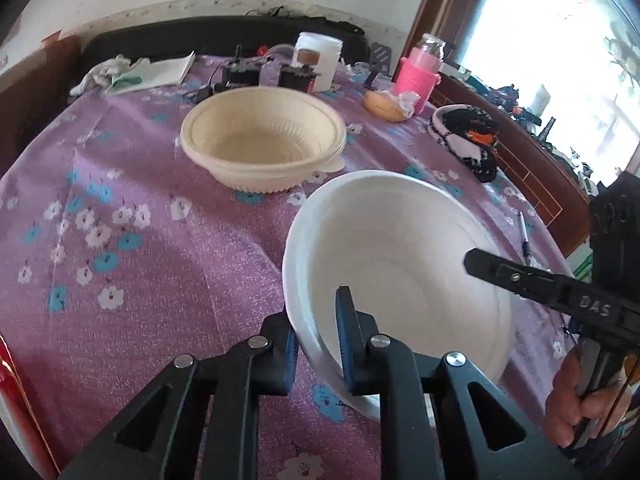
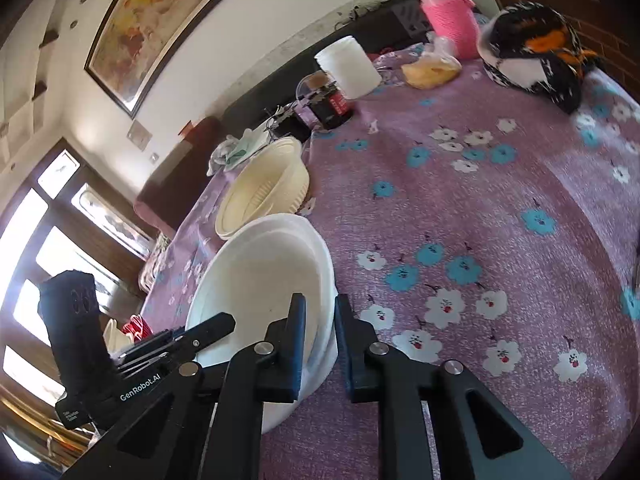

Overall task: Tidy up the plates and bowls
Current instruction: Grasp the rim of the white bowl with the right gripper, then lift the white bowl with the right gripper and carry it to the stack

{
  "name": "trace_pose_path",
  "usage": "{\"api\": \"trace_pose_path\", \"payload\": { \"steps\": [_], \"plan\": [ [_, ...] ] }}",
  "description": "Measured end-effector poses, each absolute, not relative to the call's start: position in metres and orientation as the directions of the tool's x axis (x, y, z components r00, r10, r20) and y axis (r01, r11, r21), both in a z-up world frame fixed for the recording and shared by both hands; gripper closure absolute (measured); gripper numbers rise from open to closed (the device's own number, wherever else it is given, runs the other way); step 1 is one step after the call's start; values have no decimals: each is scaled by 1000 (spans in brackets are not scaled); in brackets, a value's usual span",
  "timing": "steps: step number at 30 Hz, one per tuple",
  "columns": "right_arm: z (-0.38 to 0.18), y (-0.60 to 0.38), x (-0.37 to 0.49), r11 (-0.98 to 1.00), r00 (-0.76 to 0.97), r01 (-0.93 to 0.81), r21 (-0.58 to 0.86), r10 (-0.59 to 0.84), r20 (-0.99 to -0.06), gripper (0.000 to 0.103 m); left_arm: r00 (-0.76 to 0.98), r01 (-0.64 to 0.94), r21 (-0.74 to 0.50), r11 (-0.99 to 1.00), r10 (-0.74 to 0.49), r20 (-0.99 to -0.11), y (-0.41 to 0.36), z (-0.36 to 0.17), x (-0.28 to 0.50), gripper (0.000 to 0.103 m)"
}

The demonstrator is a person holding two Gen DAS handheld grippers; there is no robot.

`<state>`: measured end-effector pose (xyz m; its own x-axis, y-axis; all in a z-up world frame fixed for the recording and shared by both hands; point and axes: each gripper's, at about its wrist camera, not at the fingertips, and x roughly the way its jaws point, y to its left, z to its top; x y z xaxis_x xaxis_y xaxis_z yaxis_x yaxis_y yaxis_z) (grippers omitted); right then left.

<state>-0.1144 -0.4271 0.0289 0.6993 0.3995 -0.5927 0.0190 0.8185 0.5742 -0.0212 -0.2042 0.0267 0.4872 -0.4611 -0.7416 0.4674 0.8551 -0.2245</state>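
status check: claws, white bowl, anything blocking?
Left claw shut on white bowl near rim. Right claw shut on opposite rim. Bowl tilted above tablecloth. Cream bowl beyond, path clear.

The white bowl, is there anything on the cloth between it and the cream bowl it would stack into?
Nothing visible. Both grippers are shut on the white bowl's rim, the left gripper on the near side and the right gripper opposite. Only bare flowered tablecloth lies between it and the cream bowl.
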Motion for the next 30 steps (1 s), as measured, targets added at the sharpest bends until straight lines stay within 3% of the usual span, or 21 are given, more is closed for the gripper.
{"api": "trace_pose_path", "payload": {
  "steps": [30],
  "plan": [
    [35, -435, -119, 809, 725, 12, 587, 398, -563, 87, 496, 501, -196, 843, -465, -733, -216, 24, -31, 83]
  ]
}}
